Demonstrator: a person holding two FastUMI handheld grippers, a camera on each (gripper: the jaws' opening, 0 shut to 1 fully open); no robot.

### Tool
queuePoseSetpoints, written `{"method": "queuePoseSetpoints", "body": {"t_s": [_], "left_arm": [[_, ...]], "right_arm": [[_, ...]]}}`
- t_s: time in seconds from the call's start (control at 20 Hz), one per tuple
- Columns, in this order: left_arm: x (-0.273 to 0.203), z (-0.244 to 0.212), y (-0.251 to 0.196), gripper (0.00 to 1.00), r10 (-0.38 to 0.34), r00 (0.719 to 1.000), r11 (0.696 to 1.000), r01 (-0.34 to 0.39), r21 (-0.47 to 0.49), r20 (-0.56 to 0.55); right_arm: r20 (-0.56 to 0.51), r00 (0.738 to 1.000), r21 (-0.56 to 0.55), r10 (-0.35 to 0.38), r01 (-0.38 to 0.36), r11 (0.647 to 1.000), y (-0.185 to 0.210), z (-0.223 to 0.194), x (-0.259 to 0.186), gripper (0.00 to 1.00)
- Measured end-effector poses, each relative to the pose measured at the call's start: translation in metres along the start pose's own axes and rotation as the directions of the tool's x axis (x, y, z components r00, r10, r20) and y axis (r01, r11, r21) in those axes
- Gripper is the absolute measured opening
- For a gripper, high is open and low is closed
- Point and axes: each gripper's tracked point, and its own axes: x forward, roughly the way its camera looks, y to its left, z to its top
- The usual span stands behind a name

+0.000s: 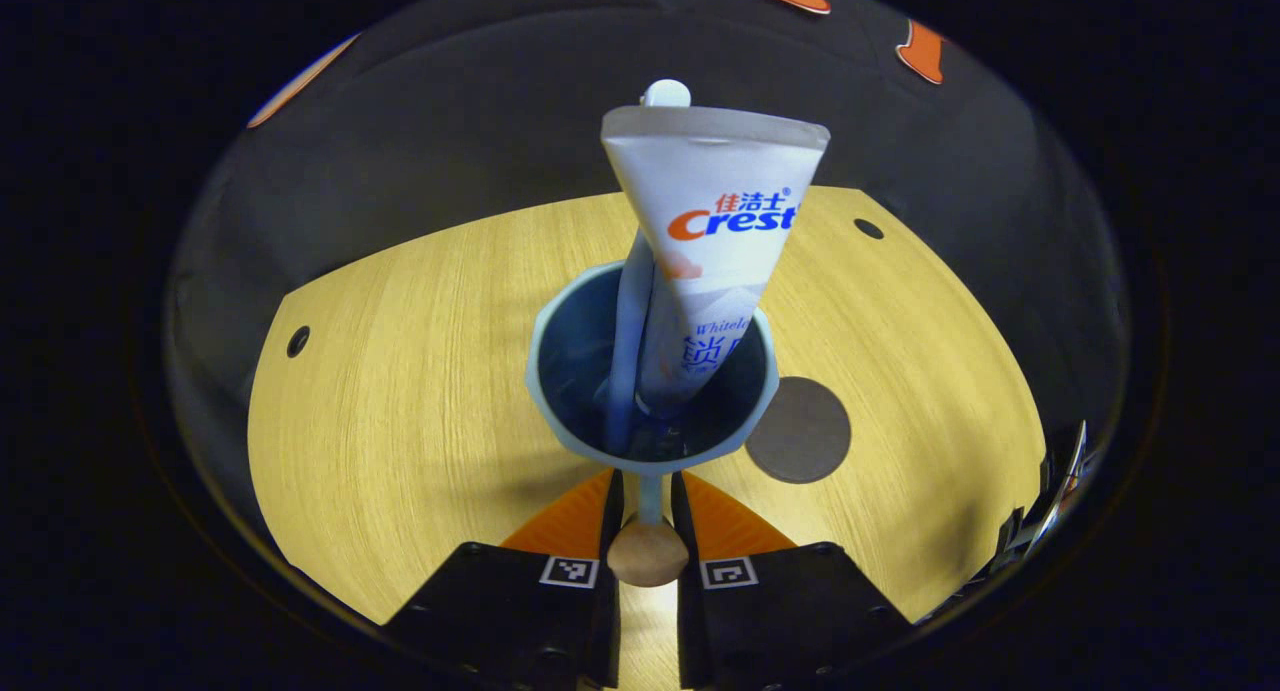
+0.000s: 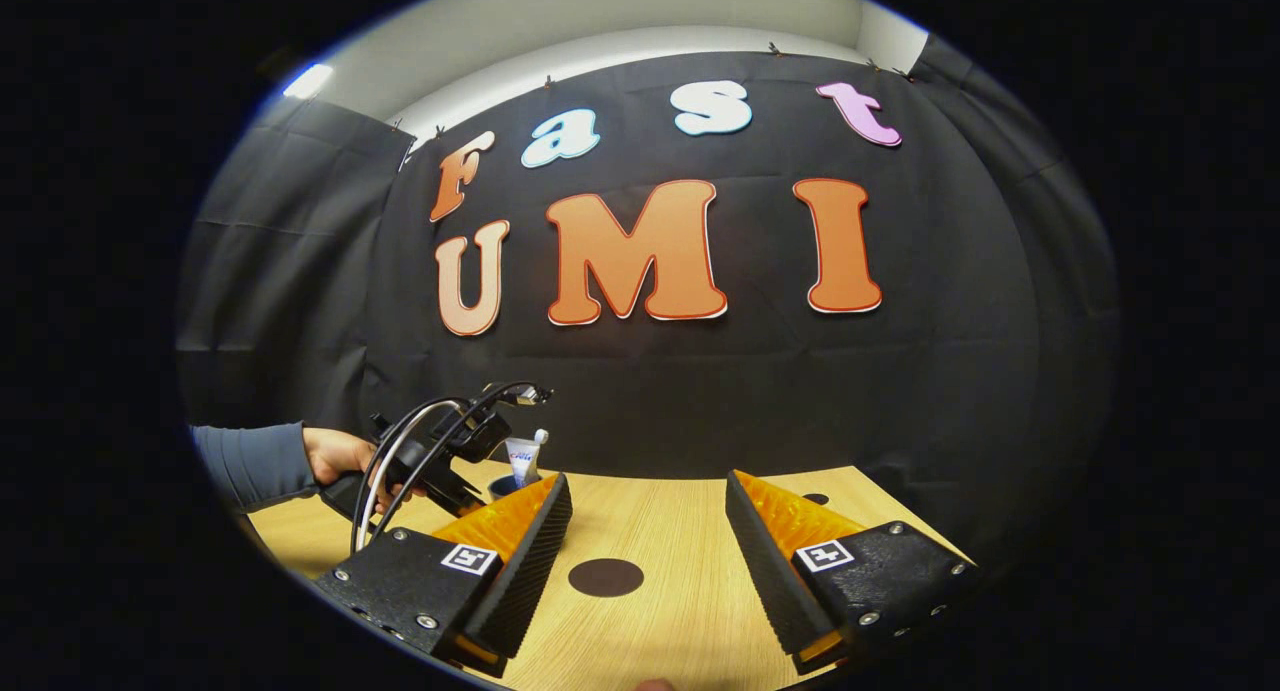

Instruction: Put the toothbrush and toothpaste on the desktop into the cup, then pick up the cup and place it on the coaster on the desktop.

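The left gripper (image 1: 646, 496) clamps the thin handle of a pale blue plastic cup (image 1: 652, 366), both fingers pressed against it just above a rounded wooden knob (image 1: 647, 554) at the handle's end, in the left gripper view. Inside the cup stand a white toothpaste tube with orange and blue lettering (image 1: 712, 233), crimped end up and leaning toward the rim, and beside it a pale toothbrush (image 1: 632, 321), its white head showing above the tube. Just to the right of the cup, near but apart from it, lies a dark round coaster (image 1: 798, 429) on the light wood-grain desktop (image 1: 400, 391); whether the cup's base is off the desktop cannot be told. In the right gripper view the right gripper (image 2: 648, 536) hangs with its jaws spread wide and nothing between them, above the same coaster, while a hand in a dark sleeve (image 2: 335, 456) grips the other tool at the far left. Both items appear loaded, so the step in hand is judged to be carrying the cup to the coaster; the next move calls for a short, level shift sideways, keeping the tall tube from tipping out, then setting the base squarely on the disc before letting go
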Motion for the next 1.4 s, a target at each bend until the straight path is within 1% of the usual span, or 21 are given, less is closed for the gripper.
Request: {"method": "queuePoseSetpoints", "body": {"t_s": [0.05,0.2,0.25,0.3,0.35,0.45,0.6,0.7,0.75,0.8,0.85,1.0,1.05,1.1,1.15,1.2,1.25,1.3,1.4], "left_arm": [[0.002,-0.003,-0.001,0.23,-0.008,1.0,1.0,0.008,0.013,0.005],[0.005,-0.004,-0.007,0.23,-0.039,0.999,0.999,0.039,0.027,0.0],[0.006,-0.005,-0.006,0.23,-0.045,0.999,0.998,0.045,0.036,-0.004],[0.008,-0.005,-0.007,0.22,-0.052,0.999,0.998,0.052,0.047,-0.01],[0.01,-0.007,-0.008,0.23,-0.06,0.998,0.997,0.061,0.053,-0.018],[0.014,-0.012,-0.009,0.23,-0.076,0.996,0.995,0.078,0.061,-0.039],[0.021,-0.02,-0.011,0.23,-0.077,0.993,0.994,0.083,0.075,-0.085],[0.021,-0.01,-0.008,0.23,-0.067,0.994,0.993,0.074,0.087,-0.082],[0.019,-0.006,-0.008,0.29,-0.072,0.993,0.993,0.08,0.084,-0.09],[0.016,0.004,-0.008,0.27,-0.084,0.994,0.992,0.091,0.087,-0.074],[0.011,0.014,-0.006,0.3,-0.088,0.995,0.991,0.093,0.091,-0.056],[0.0,0.051,0.004,0.8,-0.083,0.996,0.993,0.082,0.091,0.011],[-0.011,0.056,0.0,0.88,-0.079,0.996,0.994,0.075,0.085,0.038],[-0.024,0.057,0.01,0.97,-0.096,0.993,0.993,0.091,0.072,0.071],[-0.019,0.046,0.015,0.99,-0.112,0.988,0.992,0.106,0.067,0.103],[-0.02,0.055,0.017,0.99,-0.111,0.985,0.992,0.102,0.07,0.135],[-0.027,0.067,0.012,0.99,-0.094,0.98,0.994,0.081,0.079,0.177],[-0.039,0.075,0.02,0.99,-0.074,0.972,0.994,0.054,0.093,0.224],[-0.054,0.084,0.03,0.99,-0.035,0.948,0.995,0.002,0.103,0.315]], "right_arm": [[-0.003,1.0,-0.004,-0.008,0.008,1.0,-0.005,0.0,-0.002,0.98],[-0.025,0.999,-0.002,-0.025,0.025,1.0,-0.014,-0.004,-0.007,0.88],[-0.027,0.999,-0.003,-0.032,0.032,0.999,-0.018,-0.005,-0.01,0.88],[-0.03,0.999,-0.005,-0.037,0.037,0.999,-0.022,-0.006,-0.012,0.98],[-0.031,0.999,-0.007,-0.044,0.044,0.999,-0.025,-0.007,-0.014,0.93],[-0.042,0.998,-0.006,-0.053,0.053,0.999,-0.031,-0.012,-0.017,0.93],[-0.061,0.996,0.008,-0.068,0.069,0.998,-0.042,-0.018,-0.022,0.93],[-0.082,0.994,0.012,-0.078,0.079,0.997,-0.048,-0.025,-0.023,0.93],[-0.09,0.992,0.015,-0.083,0.085,0.996,-0.05,-0.027,-0.023,0.93],[-0.096,0.991,0.02,-0.088,0.091,0.996,-0.052,-0.029,-0.023,0.98],[-0.099,0.991,0.028,-0.09,0.093,0.995,-0.052,-0.029,-0.021,0.93],[-0.099,0.991,0.033,-0.087,0.091,0.995,-0.048,-0.028,-0.02,0.93],[-0.093,0.992,0.029,-0.088,0.091,0.995,-0.045,-0.026,-0.018,0.93],[-0.089,0.993,0.026,-0.084,0.086,0.996,-0.04,-0.025,-0.017,0.93],[-0.085,0.993,0.023,-0.084,0.086,0.996,-0.037,-0.023,-0.015,0.93],[-0.081,0.993,0.019,-0.082,0.084,0.996,-0.031,-0.022,-0.014,0.93],[-0.076,0.994,0.015,-0.083,0.084,0.996,-0.026,-0.02,-0.011,0.93],[-0.073,0.994,0.012,-0.081,0.082,0.997,-0.021,-0.02,-0.009,0.93],[-0.064,0.995,0.008,-0.079,0.08,0.997,-0.009,-0.017,-0.002,0.93]]}}
